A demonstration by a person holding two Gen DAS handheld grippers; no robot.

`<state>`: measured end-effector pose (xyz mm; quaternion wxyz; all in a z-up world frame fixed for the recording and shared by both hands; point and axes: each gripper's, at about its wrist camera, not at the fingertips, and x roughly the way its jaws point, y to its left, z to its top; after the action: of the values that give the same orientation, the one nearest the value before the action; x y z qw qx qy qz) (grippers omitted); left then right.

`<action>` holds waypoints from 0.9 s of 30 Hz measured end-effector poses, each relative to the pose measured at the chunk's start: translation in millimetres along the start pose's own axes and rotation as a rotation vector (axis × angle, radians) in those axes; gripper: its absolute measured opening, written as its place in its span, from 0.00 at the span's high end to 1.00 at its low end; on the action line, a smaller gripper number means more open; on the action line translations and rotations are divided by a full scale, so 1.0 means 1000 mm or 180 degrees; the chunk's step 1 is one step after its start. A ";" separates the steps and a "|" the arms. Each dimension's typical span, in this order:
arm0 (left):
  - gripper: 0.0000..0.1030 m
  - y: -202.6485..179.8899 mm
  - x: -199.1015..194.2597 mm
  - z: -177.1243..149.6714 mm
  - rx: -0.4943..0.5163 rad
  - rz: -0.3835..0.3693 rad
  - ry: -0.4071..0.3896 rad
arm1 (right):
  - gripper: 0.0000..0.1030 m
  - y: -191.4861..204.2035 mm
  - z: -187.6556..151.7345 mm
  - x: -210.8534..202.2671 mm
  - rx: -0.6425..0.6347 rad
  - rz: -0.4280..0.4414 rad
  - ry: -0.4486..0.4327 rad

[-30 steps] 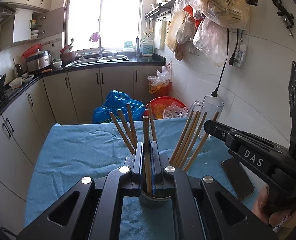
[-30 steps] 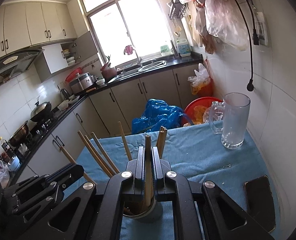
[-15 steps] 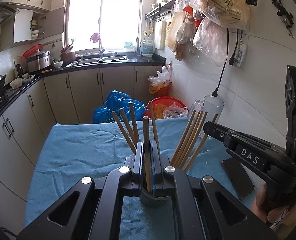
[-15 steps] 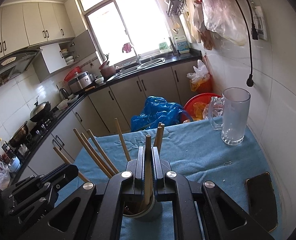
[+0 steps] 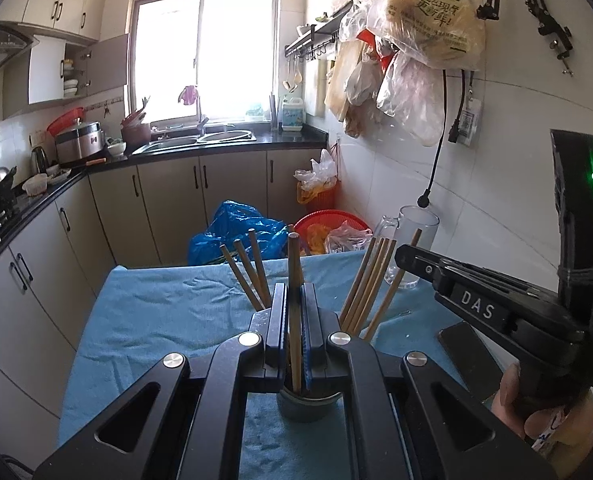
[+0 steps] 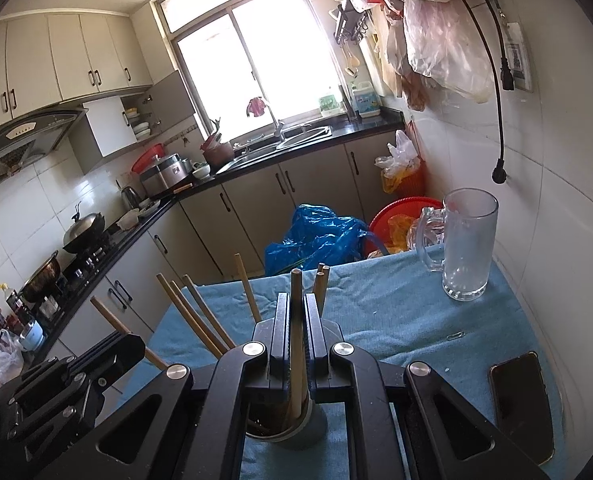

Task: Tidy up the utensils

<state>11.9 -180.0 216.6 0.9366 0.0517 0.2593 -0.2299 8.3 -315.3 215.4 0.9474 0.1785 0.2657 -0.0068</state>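
A grey cup (image 5: 307, 404) stands on the blue cloth (image 5: 156, 320) and holds several wooden chopsticks (image 5: 370, 280) that fan out. My left gripper (image 5: 294, 292) is shut on one upright chopstick (image 5: 294, 280) whose lower end is in the cup. My right gripper (image 6: 296, 304) is shut on another upright chopstick (image 6: 295, 320) that reaches into the same cup (image 6: 292, 432). The right gripper's body (image 5: 496, 312) shows at the right of the left wrist view; the left gripper's body (image 6: 56, 384) shows at the lower left of the right wrist view.
A glass mug (image 6: 466, 244) stands at the table's far right corner. A black phone (image 6: 522, 400) lies on the cloth at the right edge, with a paper clip (image 6: 455, 336) nearby. The white tiled wall is close on the right. Blue bag (image 6: 316, 240) and red basin lie beyond the table.
Both grippers stay shut on their chopsticks over the cup. The views have shifted slightly; the chopsticks sit a little differently in the cup.
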 end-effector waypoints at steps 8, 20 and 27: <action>0.94 0.001 0.002 -0.003 0.0022 0.0062 -0.0003 | 0.93 0.000 -0.001 0.000 -0.0004 0.0000 -0.0004; 0.94 -0.001 0.004 -0.005 0.0015 0.0084 0.0004 | 0.93 0.002 0.002 0.006 0.0001 0.0008 0.0017; 0.94 0.003 0.015 -0.009 -0.0028 0.0084 0.0119 | 0.93 0.005 -0.001 0.014 -0.0016 -0.0009 0.0073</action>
<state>20.2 -181.8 200.7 0.9348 0.0553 0.2771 -0.2154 20.8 -309.6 209.2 0.9447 0.1759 0.2767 -0.0054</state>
